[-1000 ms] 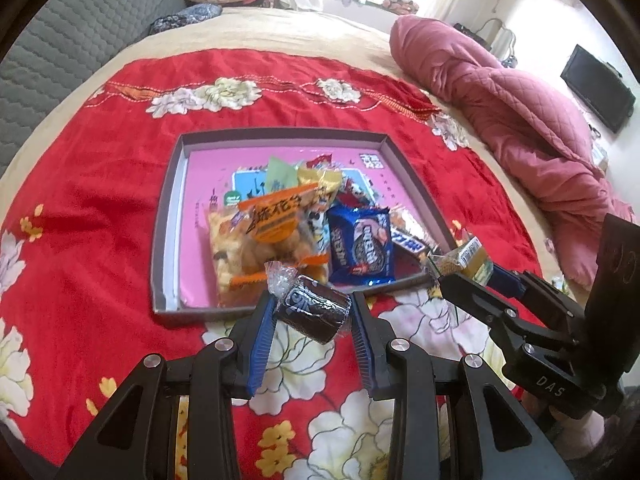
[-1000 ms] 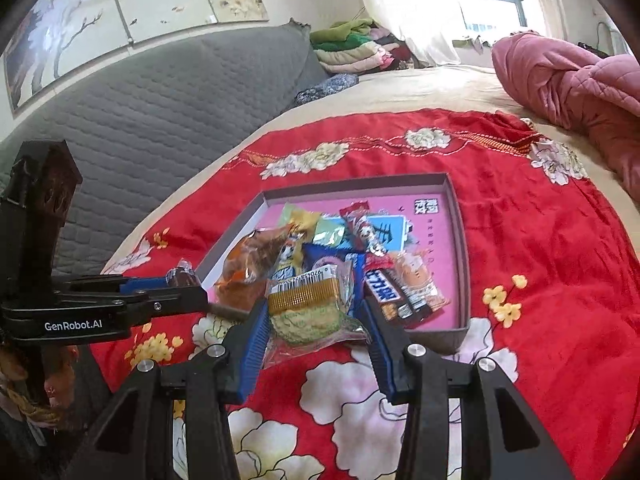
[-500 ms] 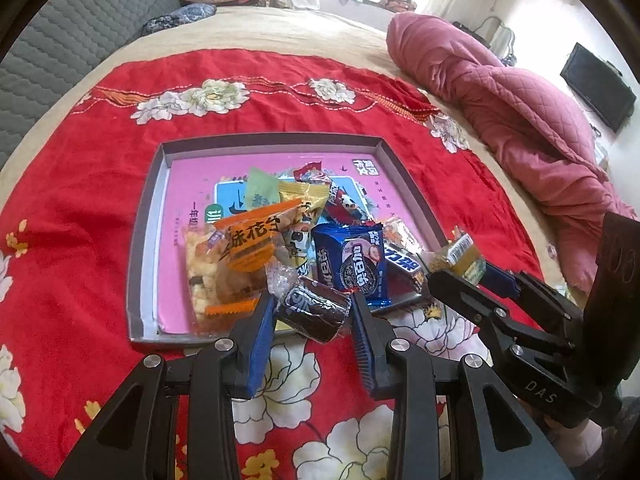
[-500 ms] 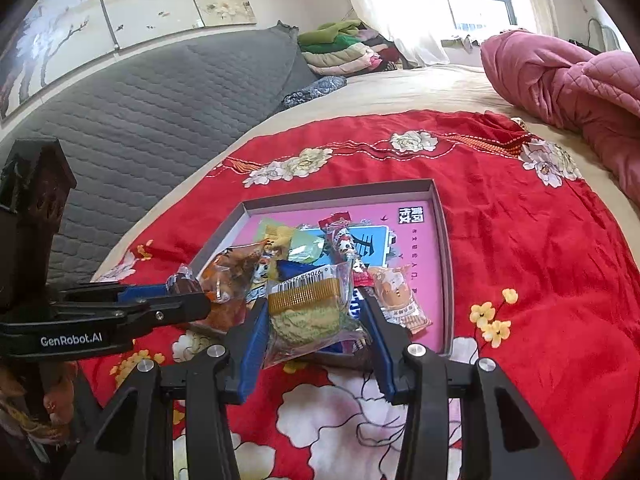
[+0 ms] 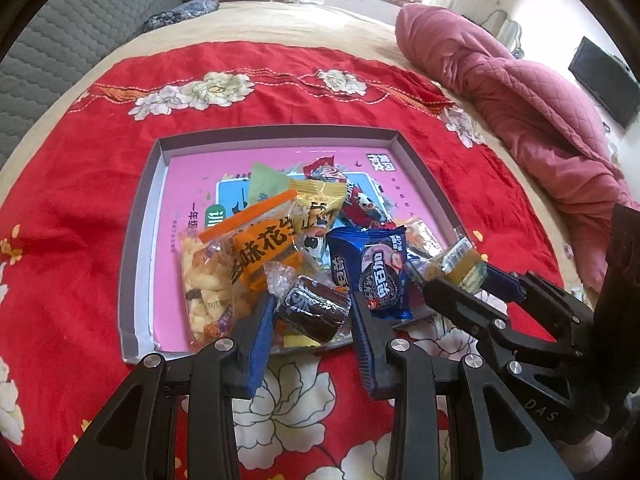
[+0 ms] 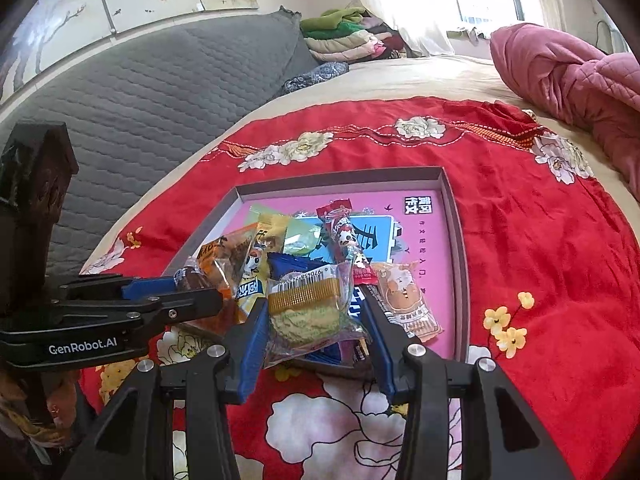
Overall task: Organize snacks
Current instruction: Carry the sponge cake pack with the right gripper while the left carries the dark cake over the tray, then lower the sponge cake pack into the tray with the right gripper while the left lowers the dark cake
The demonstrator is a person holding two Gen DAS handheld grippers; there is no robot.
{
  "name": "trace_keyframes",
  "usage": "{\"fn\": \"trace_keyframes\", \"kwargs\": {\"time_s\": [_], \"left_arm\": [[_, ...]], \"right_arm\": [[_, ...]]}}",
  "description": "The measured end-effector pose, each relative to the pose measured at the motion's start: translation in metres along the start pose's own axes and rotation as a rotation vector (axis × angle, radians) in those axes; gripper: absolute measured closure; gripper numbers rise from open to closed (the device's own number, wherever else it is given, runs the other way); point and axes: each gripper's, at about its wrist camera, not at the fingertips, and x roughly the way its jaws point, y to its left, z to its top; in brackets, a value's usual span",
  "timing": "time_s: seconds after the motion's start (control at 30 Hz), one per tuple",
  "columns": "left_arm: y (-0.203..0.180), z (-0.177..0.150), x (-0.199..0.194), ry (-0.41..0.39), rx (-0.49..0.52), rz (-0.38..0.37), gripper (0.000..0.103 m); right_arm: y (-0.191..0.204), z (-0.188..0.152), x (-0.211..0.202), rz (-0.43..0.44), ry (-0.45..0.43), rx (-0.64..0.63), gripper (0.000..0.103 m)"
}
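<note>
— Two snacks are up off the bed, one per gripper. The left gripper is clamped on a dark roll in clear wrap, its blue pads pressing both ends.

— And the other?

— The right gripper is clamped on a green cake in a clear packet with a gold band, squeezed between its pads.

— Where do they sit against the tray?

— Both hang over the tray's near edge. The roll is above the near rim, towards the middle; the cake is near the tray's near right corner in the left view.

— What's in the tray?

— A pile towards the near side: an orange peanut bag nearest the left wall, a blue cookie pack right of it, a yellow packet and a green one behind, a red stick pointing at the far wall, and a small beige packet by the right wall. The pink floor shows bare at the far side.

— Around the tray?

— A red flowered blanket under it, a pink quilt beyond its right side, folded clothes far behind.
</note>
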Motion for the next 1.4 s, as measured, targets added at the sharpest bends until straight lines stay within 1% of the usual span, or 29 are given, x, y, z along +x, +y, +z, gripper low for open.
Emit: {"fn": "trace_keyframes", "kwargs": {"time_s": [0.47, 0.77, 1.4], "left_arm": [[0.001, 0.005, 0.008, -0.007, 0.007, 0.024, 0.065], [0.007, 0.009, 0.016, -0.004, -0.012, 0.037, 0.065], [0.02, 0.007, 0.015, 0.003, -0.033, 0.07, 0.065]], "right_arm": [[0.003, 0.0, 0.015, -0.006, 0.027, -0.014, 0.057], [0.004, 0.001, 0.022, -0.006, 0.033, -0.018, 0.057], [0.014, -0.002, 0.037, 0.002, 0.058, -0.063, 0.056]]}}
